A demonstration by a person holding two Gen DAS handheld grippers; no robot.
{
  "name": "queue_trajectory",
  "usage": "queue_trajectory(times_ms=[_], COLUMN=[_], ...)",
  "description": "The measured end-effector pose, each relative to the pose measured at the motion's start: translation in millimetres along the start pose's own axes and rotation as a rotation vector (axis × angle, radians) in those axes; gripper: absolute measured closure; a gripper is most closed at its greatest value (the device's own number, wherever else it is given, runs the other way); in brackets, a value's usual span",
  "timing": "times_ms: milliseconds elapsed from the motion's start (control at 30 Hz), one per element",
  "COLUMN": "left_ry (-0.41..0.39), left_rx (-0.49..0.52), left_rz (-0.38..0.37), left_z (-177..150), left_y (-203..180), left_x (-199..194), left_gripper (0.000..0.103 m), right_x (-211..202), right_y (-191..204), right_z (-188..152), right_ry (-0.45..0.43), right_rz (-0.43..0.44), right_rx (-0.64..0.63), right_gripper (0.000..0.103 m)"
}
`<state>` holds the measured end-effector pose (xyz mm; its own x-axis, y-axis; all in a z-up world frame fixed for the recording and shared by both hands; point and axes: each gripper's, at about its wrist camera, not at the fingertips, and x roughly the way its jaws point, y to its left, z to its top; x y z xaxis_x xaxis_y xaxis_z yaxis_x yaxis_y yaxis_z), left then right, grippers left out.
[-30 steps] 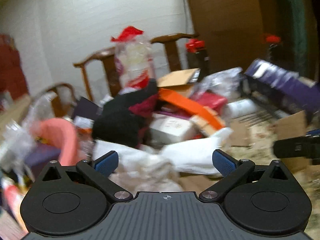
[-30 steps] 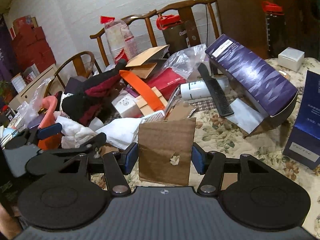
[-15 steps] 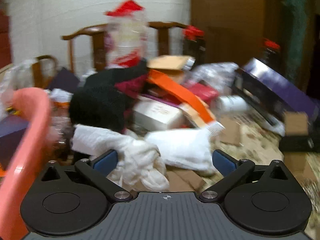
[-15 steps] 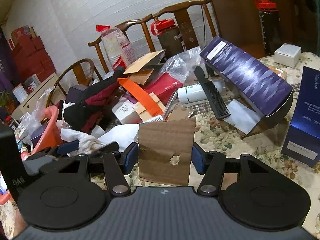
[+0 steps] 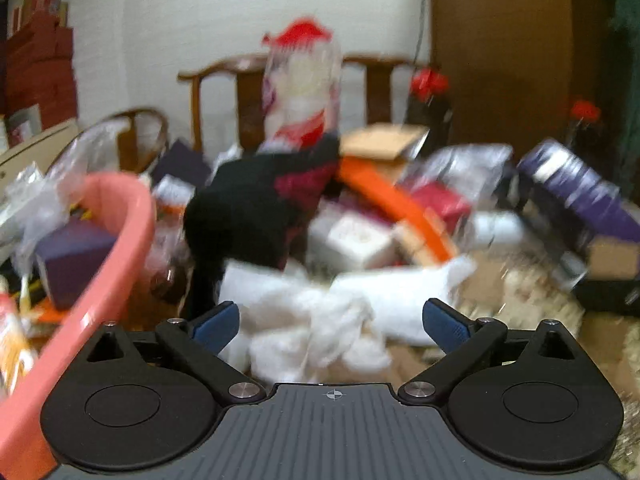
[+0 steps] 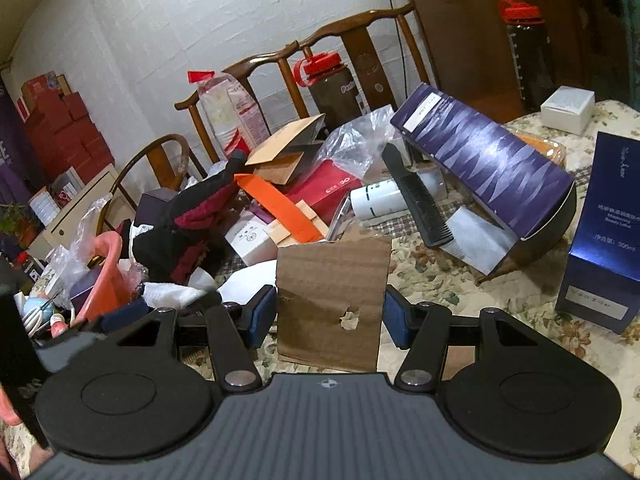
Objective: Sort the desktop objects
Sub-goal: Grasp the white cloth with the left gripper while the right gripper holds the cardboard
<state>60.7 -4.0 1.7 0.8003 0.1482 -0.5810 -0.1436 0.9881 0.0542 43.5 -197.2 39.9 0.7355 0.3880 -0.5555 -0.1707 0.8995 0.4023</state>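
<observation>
Vs a second ago: left view panned, pink basket [image 5: 116, 248] now bigger at left edge; right view barely shifted. Left tool [image 5: 331, 320] wide, empty, angled down over white cloth [image 5: 320, 316] near the desk's [image 6: 440, 276] front edge. Right tool [image 6: 331, 314] clamped on cardboard piece [image 6: 334, 300], held upright above the front edge. Left view blurred; clutter pile hard to make out.
</observation>
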Motion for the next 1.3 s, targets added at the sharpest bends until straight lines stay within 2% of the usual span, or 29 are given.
queue_trajectory(times_ms=[67, 167, 233, 333, 400, 433, 467, 533, 600, 800, 867, 1067, 1167, 1300], left_ry=[0.060, 0.066, 0.054, 0.074, 0.085, 0.091, 0.104, 0.145, 0.155, 0.120, 0.115, 0.103, 0.071, 0.013], left_rx=[0.015, 0.074, 0.051, -0.009, -0.017, -0.015, -0.010, -0.047, -0.060, -0.026, -0.026, -0.029, -0.017, 0.006], left_rz=[0.055, 0.138, 0.182, 0.194, 0.235, 0.257, 0.260, 0.205, 0.190, 0.060, 0.016, -0.022, -0.053, -0.073], left_z=[-3, -3, 1, 8, 12, 15, 16, 17, 13, -7, -17, -50, -66, -84], left_y=[-4, -15, -15, -11, -12, -14, -16, -14, -13, -6, 2, 34, 51, 65], left_x=[10, 19, 19, 22, 24, 25, 25, 22, 15, -27, -40, -67, -87, -116], left_gripper=[0.001, 0.001, 0.001, 0.005, 0.021, 0.035, 0.057, 0.059, 0.062, 0.062, 0.061, 0.061, 0.061, 0.061], right_x=[-2, -3, -3, -3, -3, -3, -3, -4, -6, -11, -8, 14, 21, 17], right_y=[-3, -6, -6, -6, -7, -8, -8, -10, -11, -6, -1, 28, 49, 72], right_z=[1, 2, 2, 3, 3, 3, 4, 4, 5, 4, 1, -19, -35, -53], right_ry=[-0.005, -0.006, -0.007, -0.010, -0.011, -0.012, -0.012, -0.013, -0.020, -0.024, 0.008, 0.187, 0.233, 0.284], right_rz=[0.003, 0.017, 0.017, 0.016, 0.015, 0.014, 0.015, 0.019, 0.023, 0.053, 0.071, 0.184, 0.176, 0.227], right_rx=[0.015, 0.038, 0.038, 0.040, 0.044, 0.049, 0.052, 0.060, 0.069, 0.055, 0.037, -0.042, -0.129, -0.181], right_gripper=[0.041, 0.041, 0.041, 0.041, 0.041, 0.041, 0.041, 0.041, 0.041, 0.041, 0.041, 0.041, 0.042, 0.042])
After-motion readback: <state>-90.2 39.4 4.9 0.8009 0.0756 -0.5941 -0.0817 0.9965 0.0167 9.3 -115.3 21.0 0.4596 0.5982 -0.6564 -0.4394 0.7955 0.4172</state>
